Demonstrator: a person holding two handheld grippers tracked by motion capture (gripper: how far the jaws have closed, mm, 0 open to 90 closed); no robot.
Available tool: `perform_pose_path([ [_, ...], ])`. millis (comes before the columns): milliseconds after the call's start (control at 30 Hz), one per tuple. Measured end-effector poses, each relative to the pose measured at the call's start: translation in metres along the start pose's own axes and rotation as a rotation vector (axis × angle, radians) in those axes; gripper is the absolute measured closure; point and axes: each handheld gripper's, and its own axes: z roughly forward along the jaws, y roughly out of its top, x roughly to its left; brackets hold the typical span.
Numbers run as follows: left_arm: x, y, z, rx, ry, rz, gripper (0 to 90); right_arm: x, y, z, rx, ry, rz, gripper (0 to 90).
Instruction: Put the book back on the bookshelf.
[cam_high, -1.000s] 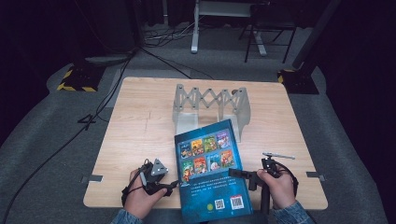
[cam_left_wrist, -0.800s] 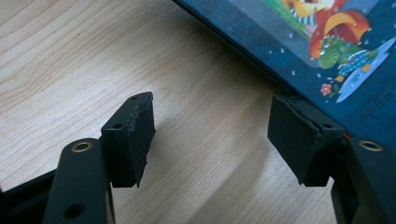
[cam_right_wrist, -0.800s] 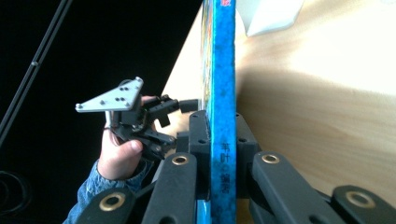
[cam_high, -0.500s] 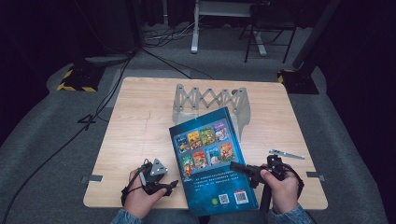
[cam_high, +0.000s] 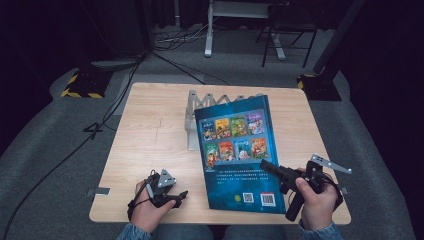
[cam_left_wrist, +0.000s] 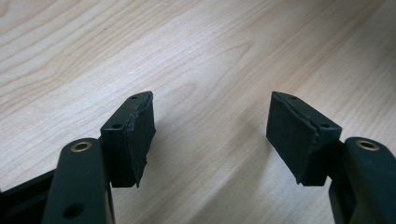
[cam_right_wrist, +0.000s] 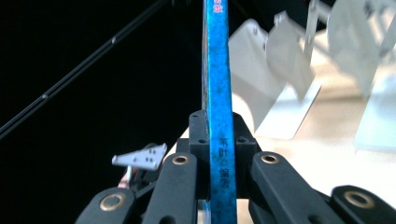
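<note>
A blue book (cam_high: 235, 150) with small cover pictures and barcodes on its upper face is held up off the wooden table (cam_high: 150, 130), tilted, its far edge over the white folding rack (cam_high: 192, 117). My right gripper (cam_high: 266, 166) is shut on its right edge near the front. In the right gripper view the blue spine (cam_right_wrist: 215, 56) stands upright between the pads of the right gripper (cam_right_wrist: 219, 130). My left gripper (cam_high: 182, 195) rests low at the table's front left. Its jaws have just been closing a little, and the left gripper (cam_left_wrist: 210, 135) still stands open over bare wood with nothing between them.
The white rack's plates (cam_right_wrist: 289, 70) stand at the table's far middle, behind the book. Cables (cam_high: 115, 115) run over the grey floor to the left. Metal stands (cam_high: 220, 30) are beyond the table's far edge.
The right gripper has risen with the book, whose far edge has swung up and right over the rack. The left hand has stayed in place.
</note>
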Motion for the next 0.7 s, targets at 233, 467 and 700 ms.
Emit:
perform_pose_path([
  [233, 0.001, -0.002, 0.003, -0.028, 0.027, 0.009, 30.4, 0.017, 0.013, -0.009, -0.093, -0.037, -0.107, 83.9],
  [467, 0.005, -0.003, 0.002, -0.035, 0.042, 0.002, 30.4, 0.026, 0.019, -0.007, -0.162, -0.11, -0.204, 83.9],
  [700, 0.009, -0.006, -0.001, -0.03, 0.05, -0.011, 30.4, 0.039, 0.026, -0.003, -0.215, -0.206, -0.35, 83.9],
])
